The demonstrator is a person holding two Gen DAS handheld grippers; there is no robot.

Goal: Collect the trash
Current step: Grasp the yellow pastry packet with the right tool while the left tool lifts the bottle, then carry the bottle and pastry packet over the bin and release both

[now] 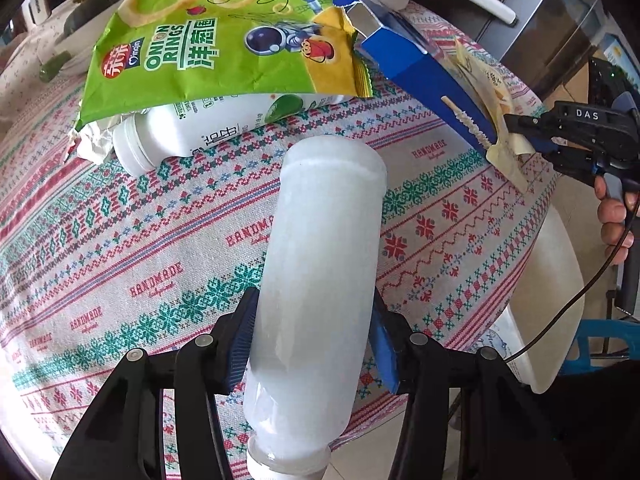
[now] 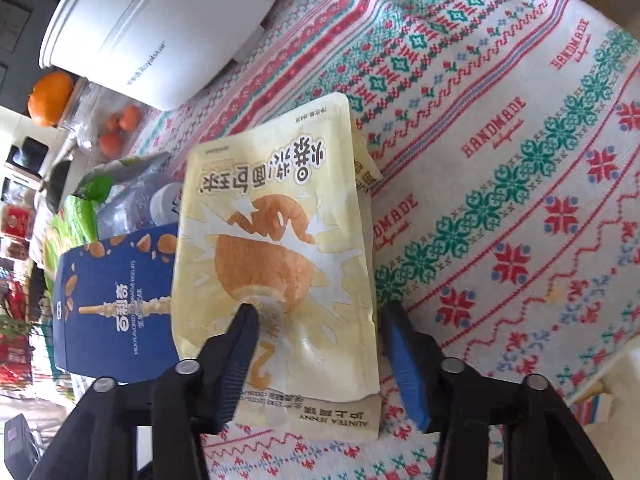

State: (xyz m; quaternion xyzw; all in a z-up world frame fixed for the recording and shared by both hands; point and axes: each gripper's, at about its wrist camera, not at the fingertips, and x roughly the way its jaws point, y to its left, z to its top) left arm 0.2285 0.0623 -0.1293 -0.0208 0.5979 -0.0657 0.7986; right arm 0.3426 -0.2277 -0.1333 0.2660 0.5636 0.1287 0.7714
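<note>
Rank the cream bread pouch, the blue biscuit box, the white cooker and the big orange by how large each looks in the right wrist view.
1. cream bread pouch
2. white cooker, cut off by the frame edge
3. blue biscuit box, partly hidden behind the pouch
4. big orange

The pouch lies nearest the camera, so its lead is apparent size only.

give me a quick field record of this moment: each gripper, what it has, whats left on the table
left gripper: shut on the frosted white bottle, gripped across its body, cap end toward the camera
right gripper: jaws around the cream bread pouch; one finger over its face, the other at its edge, grip not clear
still on table: green onion rings bag, lying over a white drink bottle; blue biscuit box
surface: patterned tablecloth
background: white appliance
</note>
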